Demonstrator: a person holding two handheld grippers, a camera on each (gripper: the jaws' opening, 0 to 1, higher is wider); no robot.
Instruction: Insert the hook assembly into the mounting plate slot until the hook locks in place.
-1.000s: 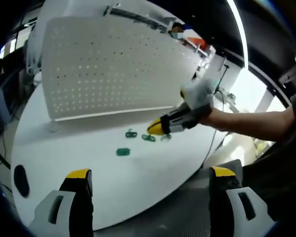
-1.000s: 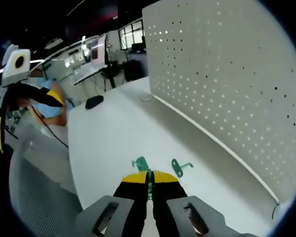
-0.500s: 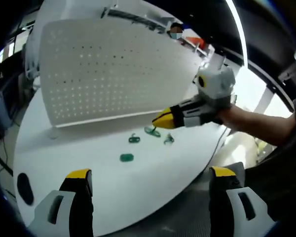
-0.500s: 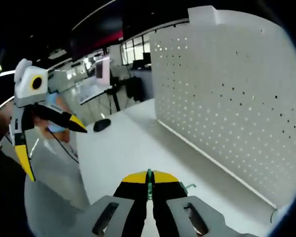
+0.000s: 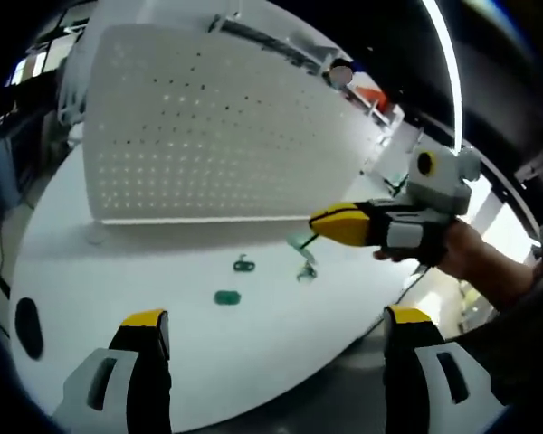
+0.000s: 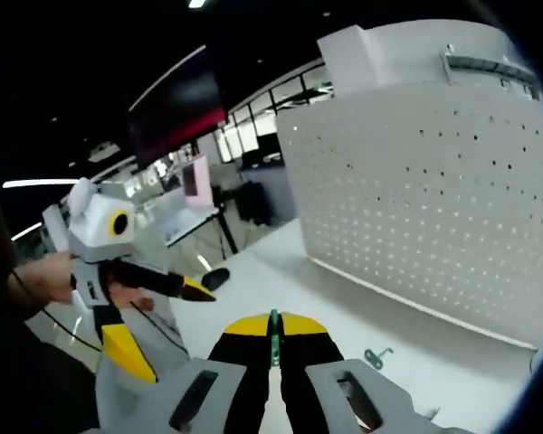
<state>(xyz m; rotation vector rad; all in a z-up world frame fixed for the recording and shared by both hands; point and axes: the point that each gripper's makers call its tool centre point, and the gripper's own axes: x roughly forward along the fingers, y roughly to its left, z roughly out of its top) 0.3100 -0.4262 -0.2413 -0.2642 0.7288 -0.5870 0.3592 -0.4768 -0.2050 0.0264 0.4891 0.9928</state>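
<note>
The white perforated mounting plate stands upright on the white table. My right gripper comes in from the right of the left gripper view, above the table and in front of the plate's lower edge, shut on a green hook. In the right gripper view, its yellow-tipped jaws pinch the hook's thin green edge, with the plate to the right. My left gripper is open and holds nothing, near the table's front edge. It shows as the left gripper on the left of the right gripper view.
Three more green hooks lie on the table: one, another and a third; one of the hooks lies below the plate. A black oval object sits at the table's left end. Office desks stand behind.
My right gripper has risen off the table with the green hook and drawn back to the right. Both views have swung upward; the left gripper stays open.
</note>
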